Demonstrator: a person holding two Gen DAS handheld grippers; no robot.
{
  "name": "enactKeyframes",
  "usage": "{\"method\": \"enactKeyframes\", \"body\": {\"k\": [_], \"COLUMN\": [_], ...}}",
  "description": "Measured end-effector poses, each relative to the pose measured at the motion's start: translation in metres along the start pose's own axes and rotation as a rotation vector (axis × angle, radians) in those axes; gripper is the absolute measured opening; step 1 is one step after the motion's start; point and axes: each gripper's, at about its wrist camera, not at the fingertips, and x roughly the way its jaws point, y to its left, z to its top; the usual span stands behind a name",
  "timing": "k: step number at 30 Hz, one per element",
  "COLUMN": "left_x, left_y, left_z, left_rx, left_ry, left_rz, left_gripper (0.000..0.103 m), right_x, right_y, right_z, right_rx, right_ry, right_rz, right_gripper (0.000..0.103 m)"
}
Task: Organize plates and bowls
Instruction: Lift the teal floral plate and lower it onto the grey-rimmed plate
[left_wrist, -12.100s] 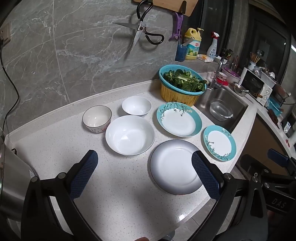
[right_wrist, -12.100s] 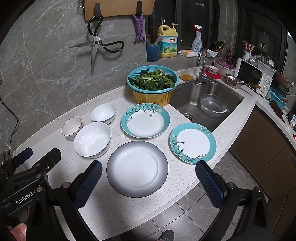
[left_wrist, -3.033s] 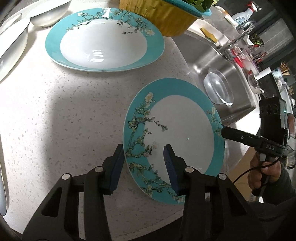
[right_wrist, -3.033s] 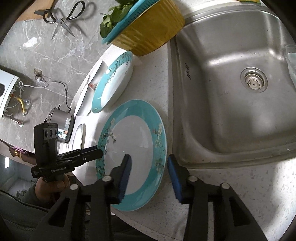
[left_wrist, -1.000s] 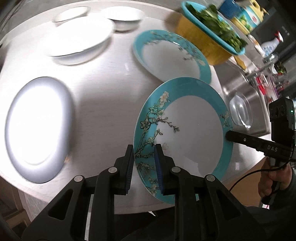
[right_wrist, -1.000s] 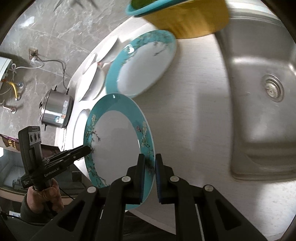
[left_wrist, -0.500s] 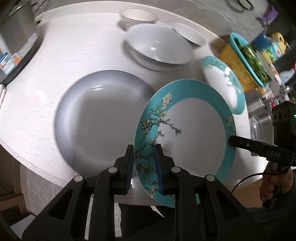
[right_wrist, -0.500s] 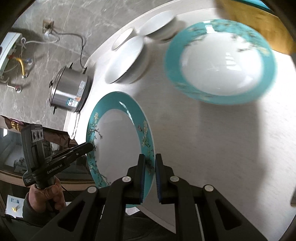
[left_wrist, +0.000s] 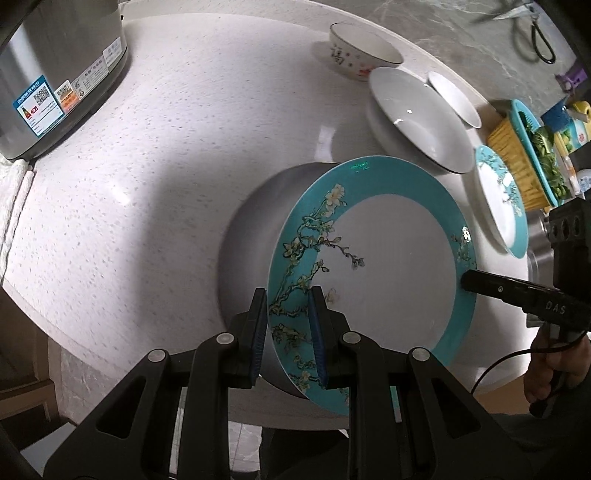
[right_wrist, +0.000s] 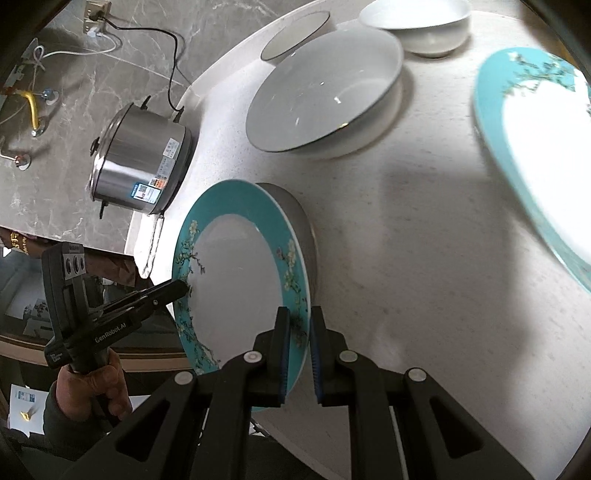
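A small teal-rimmed plate (left_wrist: 388, 254) with a blossom pattern hangs above the counter, held from both sides. My left gripper (left_wrist: 287, 295) is shut on its near rim, and my right gripper (right_wrist: 297, 325) is shut on the opposite rim (right_wrist: 299, 280). Under it lies the grey plate (left_wrist: 247, 236), largely covered; a strip of the grey plate (right_wrist: 304, 221) shows in the right wrist view. The larger teal plate (right_wrist: 532, 129) rests to the right. A big white bowl (right_wrist: 325, 88), a small white bowl (right_wrist: 417, 22) and a patterned bowl (left_wrist: 358, 48) stand further back.
A steel rice cooker (left_wrist: 48, 66) stands at the counter's left end, its cord running to a wall socket (right_wrist: 94, 7). A yellow-and-teal colander of greens (left_wrist: 532, 147) sits at the far right. The counter edge (left_wrist: 110, 350) runs close below the grey plate.
Both grippers have carried the small teal plate leftward along the counter; it now hangs over the grey plate, and the rice cooker has come into view.
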Motion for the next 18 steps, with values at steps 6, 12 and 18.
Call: {"method": "enactKeyframes", "body": {"k": [6, 12, 18], "left_x": [0.010, 0.020, 0.030], "left_y": [0.019, 0.024, 0.015], "left_z": [0.017, 0.018, 0.015], "left_rx": [0.027, 0.062, 0.091], "left_ry": [0.006, 0.034, 0.051], "left_rz": [-0.003, -0.013, -0.024], "left_gripper": [0.020, 0.020, 0.020], "right_x": [0.013, 0.021, 0.025], "right_y": [0.011, 0.020, 0.030], "right_z": [0.007, 0.008, 0.008], "right_rx": [0.007, 0.003, -0.023], "right_ry": [0.000, -0.005, -0.008], "right_rz": [-0.037, -0.096, -0.170], "right_gripper": [0.013, 0.013, 0.014]}}
